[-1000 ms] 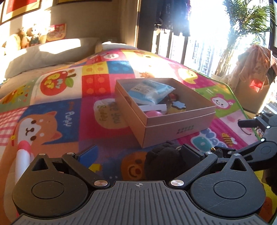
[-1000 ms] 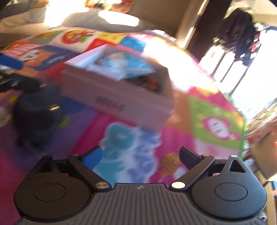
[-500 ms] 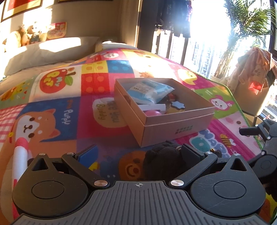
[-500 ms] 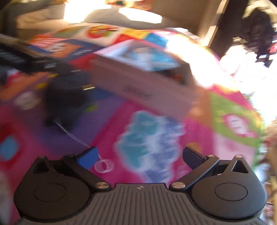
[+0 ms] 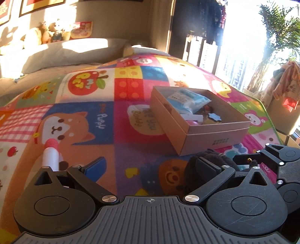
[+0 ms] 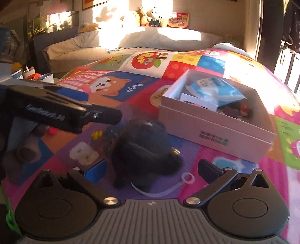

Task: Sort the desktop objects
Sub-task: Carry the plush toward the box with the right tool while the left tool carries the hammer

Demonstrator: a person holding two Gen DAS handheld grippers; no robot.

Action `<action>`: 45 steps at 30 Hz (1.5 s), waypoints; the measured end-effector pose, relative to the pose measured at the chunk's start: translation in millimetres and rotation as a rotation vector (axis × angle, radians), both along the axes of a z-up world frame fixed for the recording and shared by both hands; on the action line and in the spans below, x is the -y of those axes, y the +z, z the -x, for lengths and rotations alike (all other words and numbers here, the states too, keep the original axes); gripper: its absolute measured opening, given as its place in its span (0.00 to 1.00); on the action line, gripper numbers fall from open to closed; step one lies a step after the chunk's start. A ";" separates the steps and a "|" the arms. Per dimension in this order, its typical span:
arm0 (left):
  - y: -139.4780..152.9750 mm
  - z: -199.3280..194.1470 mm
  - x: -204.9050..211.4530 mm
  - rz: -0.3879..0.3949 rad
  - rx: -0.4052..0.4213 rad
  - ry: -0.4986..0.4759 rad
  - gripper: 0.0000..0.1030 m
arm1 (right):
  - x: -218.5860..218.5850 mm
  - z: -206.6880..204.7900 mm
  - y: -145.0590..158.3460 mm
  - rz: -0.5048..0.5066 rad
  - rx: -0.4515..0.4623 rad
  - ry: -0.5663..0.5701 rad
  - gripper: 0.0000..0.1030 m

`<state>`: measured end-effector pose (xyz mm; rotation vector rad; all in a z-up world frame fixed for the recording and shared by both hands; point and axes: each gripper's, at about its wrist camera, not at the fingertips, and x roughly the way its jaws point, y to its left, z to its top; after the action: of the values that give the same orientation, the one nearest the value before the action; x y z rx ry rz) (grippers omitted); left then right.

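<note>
A black fuzzy plush toy (image 6: 144,150) with a pale loop strap lies on the colourful cartoon blanket (image 5: 105,122), in front of a pink cardboard box (image 5: 213,137). The box (image 6: 215,129) holds a blue packet (image 6: 219,90) and small items. My right gripper (image 6: 151,170) is open, its fingers either side of the plush, just short of it. My left gripper (image 5: 150,167) is open and empty; the plush (image 5: 206,169) sits by its right finger. A white and pink tube (image 5: 50,152) lies at the left.
The other gripper's black body shows at the right in the left wrist view (image 5: 281,165) and at the left in the right wrist view (image 6: 61,112). Pillows and stuffed toys (image 6: 150,16) line the far wall. Cups stand at the far left (image 6: 28,74).
My right gripper has swung left and now faces the black plush, which lies between its open fingers. My left gripper has shifted slightly left and stays open.
</note>
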<state>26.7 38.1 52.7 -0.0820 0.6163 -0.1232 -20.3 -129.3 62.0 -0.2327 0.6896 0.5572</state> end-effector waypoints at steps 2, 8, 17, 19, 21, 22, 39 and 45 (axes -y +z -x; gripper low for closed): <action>-0.1 1.4 -6.3 -0.018 -0.011 0.027 1.00 | -10.4 -6.5 -2.2 -0.010 0.001 -0.017 0.99; -3.3 3.1 -19.4 -0.029 -0.034 0.068 1.00 | -17.6 -19.8 -5.8 -0.023 -0.044 -0.040 0.67; 7.8 19.3 -65.3 -0.061 0.003 0.184 1.00 | 33.5 10.6 6.6 0.012 0.005 -0.159 0.66; 2.6 15.6 -83.5 -0.050 -0.036 0.242 0.98 | 42.9 14.4 5.4 0.039 0.017 -0.205 0.66; -4.0 8.8 -95.0 -0.038 -0.087 0.263 0.68 | 48.4 14.4 2.8 0.052 0.007 -0.239 0.66; -8.1 4.6 -100.1 -0.025 -0.116 0.275 0.65 | 51.1 12.5 2.0 0.048 -0.006 -0.251 0.66; -17.6 18.6 -52.6 -0.110 -0.171 0.092 0.35 | 65.6 24.7 9.2 0.020 -0.014 -0.265 0.66; 28.1 22.4 20.0 0.010 -0.065 -0.148 0.35 | 99.4 36.8 34.6 -0.057 0.032 -0.314 0.66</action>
<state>4.3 18.2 80.8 -0.0503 0.6866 -0.2672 -57.1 -228.7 96.6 -0.0775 0.6630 0.2719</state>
